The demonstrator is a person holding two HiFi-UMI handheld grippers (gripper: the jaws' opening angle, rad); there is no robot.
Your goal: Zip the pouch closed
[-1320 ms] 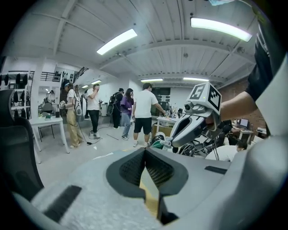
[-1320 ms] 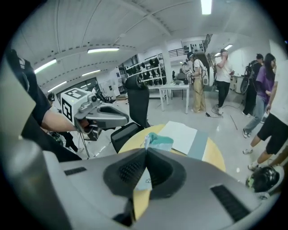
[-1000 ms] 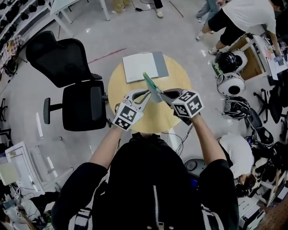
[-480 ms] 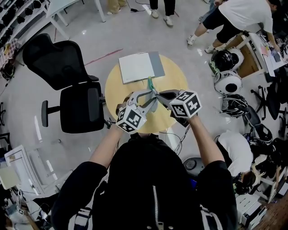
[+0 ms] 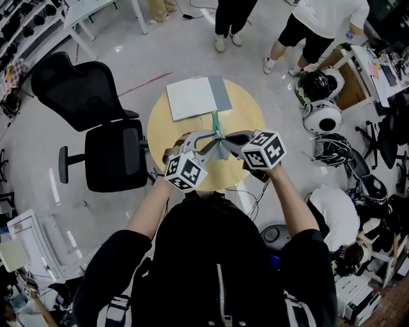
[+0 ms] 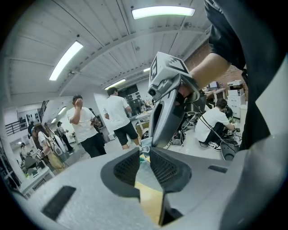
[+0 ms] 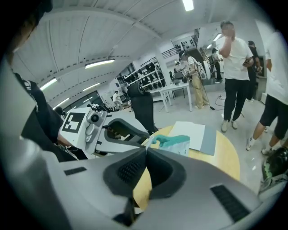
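Observation:
A teal pouch (image 5: pixel 216 122) hangs over the round yellow table (image 5: pixel 250 110), held up between both grippers. My left gripper (image 5: pixel 215 136) reaches its near edge from the left. Its jaws have just been closing, and in the left gripper view the tips (image 6: pixel 144 150) touch the small metal zipper pull (image 6: pixel 145 144) on both sides. My right gripper (image 5: pixel 224 137) comes in from the right and is shut on the pouch's edge. In the right gripper view its tips (image 7: pixel 146 149) meet, and the pouch (image 7: pixel 176 141) spreads out beyond them.
A white booklet on a grey sheet (image 5: pixel 195 96) lies at the table's far side. A black office chair (image 5: pixel 105 137) stands to the left. Helmets (image 5: pixel 323 96) and cluttered gear are on the right. Several people (image 5: pixel 230 19) stand beyond the table.
The two grippers have drawn closer together over the table. The pouch, earlier slanted up and away, now hangs lower between them. The left gripper has rolled and taken a new hold.

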